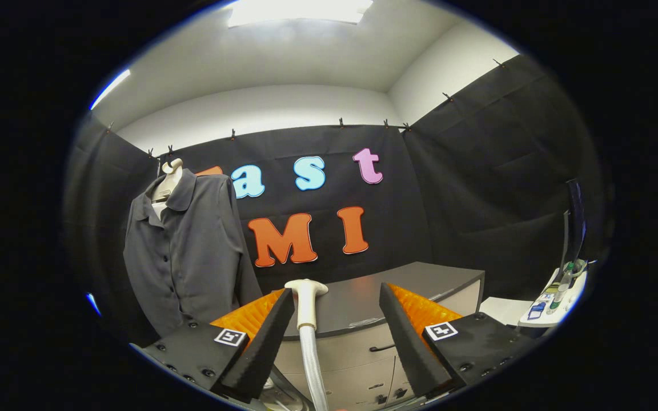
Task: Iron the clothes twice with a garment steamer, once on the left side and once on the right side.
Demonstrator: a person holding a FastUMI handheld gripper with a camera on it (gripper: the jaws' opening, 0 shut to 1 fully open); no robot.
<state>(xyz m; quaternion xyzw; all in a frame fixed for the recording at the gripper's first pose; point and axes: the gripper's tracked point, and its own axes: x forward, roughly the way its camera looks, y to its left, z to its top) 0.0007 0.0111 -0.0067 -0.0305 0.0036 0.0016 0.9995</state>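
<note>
Grey shirt (189, 251) hangs upright on a hanger, up and left of steamer head (306, 299). Steamer head stands upright between the gripper (334, 331) fingers, nearer the left finger; fingers spread apart, gripping nothing.

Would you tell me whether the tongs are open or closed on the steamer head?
Open. The tongs stand wide apart, and the steamer head sits upright between them, touched by neither.
</note>
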